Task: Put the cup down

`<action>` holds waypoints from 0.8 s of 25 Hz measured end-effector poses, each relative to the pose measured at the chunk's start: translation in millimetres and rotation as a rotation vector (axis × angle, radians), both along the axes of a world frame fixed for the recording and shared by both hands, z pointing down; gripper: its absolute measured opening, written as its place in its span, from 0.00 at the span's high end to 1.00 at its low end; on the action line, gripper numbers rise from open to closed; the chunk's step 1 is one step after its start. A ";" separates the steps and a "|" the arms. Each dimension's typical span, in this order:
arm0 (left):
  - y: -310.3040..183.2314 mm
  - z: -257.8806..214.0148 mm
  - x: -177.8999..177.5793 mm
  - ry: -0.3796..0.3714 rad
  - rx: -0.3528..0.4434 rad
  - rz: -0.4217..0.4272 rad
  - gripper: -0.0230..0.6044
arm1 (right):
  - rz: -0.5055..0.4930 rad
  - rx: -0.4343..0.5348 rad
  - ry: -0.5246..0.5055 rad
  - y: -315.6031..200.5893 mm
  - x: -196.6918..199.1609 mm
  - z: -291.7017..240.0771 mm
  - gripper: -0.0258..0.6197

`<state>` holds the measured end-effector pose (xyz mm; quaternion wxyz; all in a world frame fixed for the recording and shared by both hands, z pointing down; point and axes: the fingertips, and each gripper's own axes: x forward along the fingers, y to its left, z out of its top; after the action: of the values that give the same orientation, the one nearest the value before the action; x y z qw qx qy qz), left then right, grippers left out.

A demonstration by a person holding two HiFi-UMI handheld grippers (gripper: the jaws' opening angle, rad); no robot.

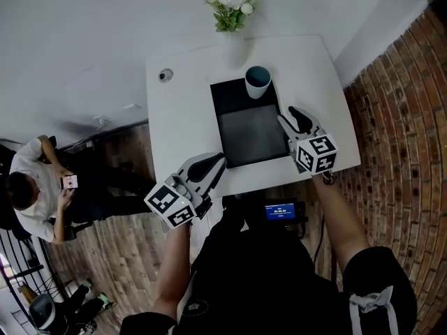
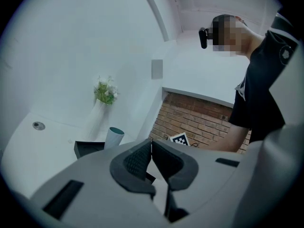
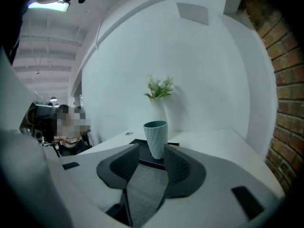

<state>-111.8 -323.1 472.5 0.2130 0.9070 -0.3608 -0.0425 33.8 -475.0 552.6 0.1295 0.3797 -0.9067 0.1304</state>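
Observation:
A pale ribbed cup [image 1: 258, 82] with a teal inside stands upright at the far end of a dark mat [image 1: 248, 135] on the white table [image 1: 185, 110]. My right gripper [image 1: 288, 120] hovers over the mat's right edge, short of the cup. In the right gripper view its jaws [image 3: 152, 152] stand apart with nothing between them, and the cup [image 3: 156, 138] stands beyond them on the mat. My left gripper [image 1: 214, 165] sits at the table's near edge, left of the mat. Its jaws [image 2: 151, 144] meet at the tips and hold nothing; the cup [image 2: 114, 137] shows far off.
A white vase of flowers [image 1: 230, 5] stands at the table's far edge behind the cup. A small round fitting [image 1: 165, 75] is set in the far left of the tabletop. A brick wall [image 1: 405, 152] runs along the right. A seated person [image 1: 38, 187] is off to the left.

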 end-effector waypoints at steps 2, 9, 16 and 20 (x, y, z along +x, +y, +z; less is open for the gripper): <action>2.7 -1.7 1.3 0.002 0.006 0.006 0.95 | 0.000 -0.005 -0.047 13.1 3.6 -14.8 0.78; 1.6 -9.4 8.7 -0.008 0.035 0.019 0.95 | -0.034 -0.058 -0.245 54.6 12.9 -63.0 0.94; 2.8 -21.6 20.3 -0.008 0.073 0.061 0.95 | -0.076 -0.019 -0.326 94.1 8.2 -100.4 0.94; 5.0 -22.2 24.1 -0.008 0.074 0.079 0.95 | -0.096 -0.005 -0.312 107.4 0.5 -104.9 0.94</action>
<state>-87.7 -318.2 450.3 0.1793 0.9279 -0.3239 -0.0438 34.4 -367.6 447.7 -0.0059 0.3107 -0.9326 0.1836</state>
